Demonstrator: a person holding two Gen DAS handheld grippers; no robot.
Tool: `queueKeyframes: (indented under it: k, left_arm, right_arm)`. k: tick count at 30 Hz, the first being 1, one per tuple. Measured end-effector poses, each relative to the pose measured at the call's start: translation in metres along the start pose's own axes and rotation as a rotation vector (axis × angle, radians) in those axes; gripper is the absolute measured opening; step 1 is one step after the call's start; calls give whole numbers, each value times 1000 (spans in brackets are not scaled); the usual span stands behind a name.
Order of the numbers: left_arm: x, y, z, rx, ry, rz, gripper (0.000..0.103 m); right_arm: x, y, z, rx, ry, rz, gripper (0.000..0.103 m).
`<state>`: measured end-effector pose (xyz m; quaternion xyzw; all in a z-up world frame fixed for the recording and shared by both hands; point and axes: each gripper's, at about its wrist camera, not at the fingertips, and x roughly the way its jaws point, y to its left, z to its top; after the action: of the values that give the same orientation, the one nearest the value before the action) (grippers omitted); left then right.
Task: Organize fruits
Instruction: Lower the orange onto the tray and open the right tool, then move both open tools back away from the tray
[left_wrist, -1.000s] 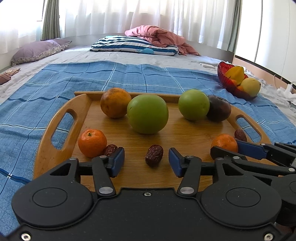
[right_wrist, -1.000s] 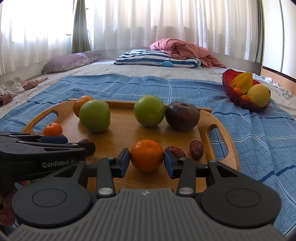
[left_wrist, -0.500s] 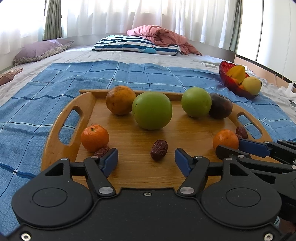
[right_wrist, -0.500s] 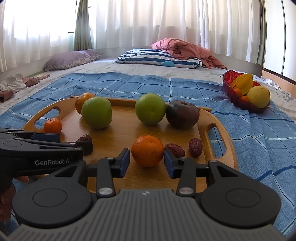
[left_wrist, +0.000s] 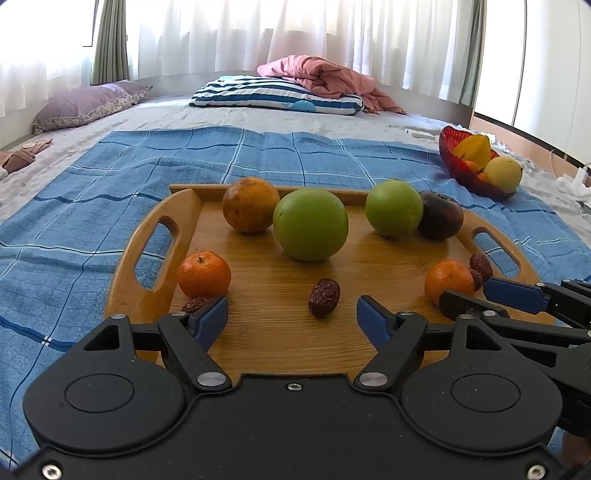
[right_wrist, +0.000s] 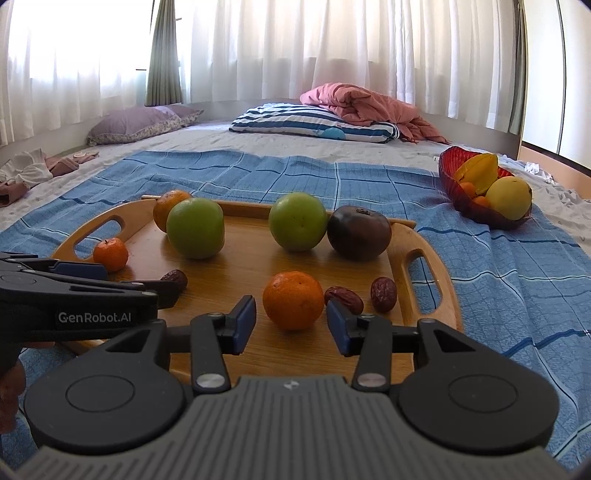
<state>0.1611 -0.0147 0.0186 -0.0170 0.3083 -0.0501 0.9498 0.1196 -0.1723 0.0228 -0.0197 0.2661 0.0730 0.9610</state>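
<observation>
A wooden tray (left_wrist: 122, 273) on the blue blanket holds two green apples (left_wrist: 310, 223), a large orange (left_wrist: 250, 209), a dark round fruit (left_wrist: 441, 216), two mandarins and several dates. My left gripper (left_wrist: 291, 323) is open, just short of a date (left_wrist: 324, 297); a mandarin (left_wrist: 204, 274) lies to its left. My right gripper (right_wrist: 291, 325) is open, its pads either side of the near face of a mandarin (right_wrist: 293, 300), not touching it. Two dates (right_wrist: 383, 294) lie to its right. The tray shows in the right wrist view (right_wrist: 448, 295).
A red bowl (right_wrist: 452, 184) with a starfruit, a yellow fruit and small oranges sits on the blanket at the far right. Striped and purple pillows and a pink quilt lie at the back. Each gripper shows in the other's view, side by side.
Both grippers have drawn back a little from the tray. The left jaws have opened wider. The right jaws have widened slightly around the mandarin.
</observation>
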Motion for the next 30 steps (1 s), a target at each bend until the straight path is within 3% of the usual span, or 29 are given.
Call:
queueKeyframes:
  k: [18, 30]
  left_arm:
    - [-30, 8, -2, -20, -18, 14, 89]
    - [-50, 6, -13, -1, -21, 0, 101]
  right_arm:
    - [-29, 3, -2, 11, -74, -65, 86]
    - [-38, -5, -11, 50, -65, -87, 90]
